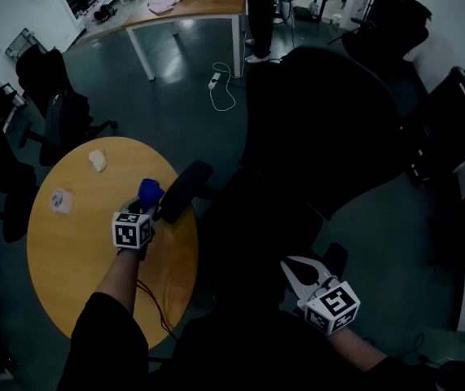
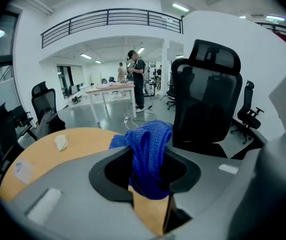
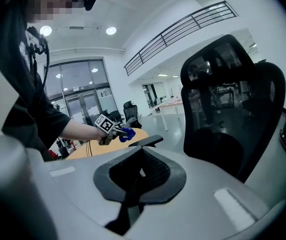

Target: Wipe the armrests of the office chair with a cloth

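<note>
A black office chair [image 1: 322, 129] stands beside the round wooden table [image 1: 69, 259]. My left gripper [image 1: 146, 200] is shut on a bunched blue cloth [image 1: 149, 191] over the table's edge. The cloth is close to the left side of the chair's left armrest [image 1: 185, 190]; whether they touch is unclear. In the left gripper view the cloth [image 2: 148, 154] fills the jaws, with the chair back [image 2: 208, 99] behind. My right gripper [image 1: 291, 265] is low by the chair's right armrest [image 1: 334, 259], shut on nothing. The right gripper view shows the left armrest [image 3: 145, 141] and the cloth [image 3: 125, 133].
Two crumpled white scraps [image 1: 98, 160] [image 1: 61, 200] lie on the table. Other black chairs [image 1: 53, 112] stand at the left and at the right [image 1: 452, 112]. A long desk [image 1: 191, 10], a standing person [image 1: 258, 15] and a floor cable [image 1: 220, 84] are beyond.
</note>
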A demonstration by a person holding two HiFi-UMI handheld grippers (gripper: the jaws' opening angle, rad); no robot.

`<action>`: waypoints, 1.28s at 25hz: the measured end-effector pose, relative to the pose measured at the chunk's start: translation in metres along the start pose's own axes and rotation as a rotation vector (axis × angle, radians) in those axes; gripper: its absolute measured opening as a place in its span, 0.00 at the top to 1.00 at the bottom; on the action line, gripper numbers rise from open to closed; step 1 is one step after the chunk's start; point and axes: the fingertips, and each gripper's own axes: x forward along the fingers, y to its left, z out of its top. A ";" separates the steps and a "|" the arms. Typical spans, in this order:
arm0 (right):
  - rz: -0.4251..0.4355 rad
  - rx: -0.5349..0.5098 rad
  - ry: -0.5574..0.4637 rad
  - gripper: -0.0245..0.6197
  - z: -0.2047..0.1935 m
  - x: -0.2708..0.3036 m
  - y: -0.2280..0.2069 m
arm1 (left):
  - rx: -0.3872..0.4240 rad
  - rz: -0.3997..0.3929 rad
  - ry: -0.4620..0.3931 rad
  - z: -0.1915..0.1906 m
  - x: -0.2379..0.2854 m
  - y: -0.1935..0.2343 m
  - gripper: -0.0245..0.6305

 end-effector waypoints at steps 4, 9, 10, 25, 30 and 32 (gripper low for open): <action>-0.037 0.023 -0.004 0.95 -0.006 -0.010 -0.007 | 0.064 -0.059 -0.064 0.050 0.024 -0.035 0.72; -0.105 0.041 0.011 0.95 -0.018 -0.030 -0.015 | 0.154 -0.139 -0.083 0.079 0.069 -0.092 0.72; -0.121 0.046 0.015 0.95 -0.021 -0.034 -0.017 | 0.159 -0.155 -0.082 0.081 0.077 -0.102 0.72; -0.217 0.046 0.069 0.95 -0.036 -0.066 -0.034 | -0.066 -0.214 -0.092 0.061 0.124 -0.151 0.72; -0.171 0.022 0.080 0.95 -0.033 -0.056 -0.031 | -0.068 -0.194 -0.084 0.042 0.108 -0.140 0.72; -0.150 0.019 0.084 0.95 -0.032 -0.051 -0.029 | -0.067 -0.191 -0.080 0.033 0.100 -0.137 0.72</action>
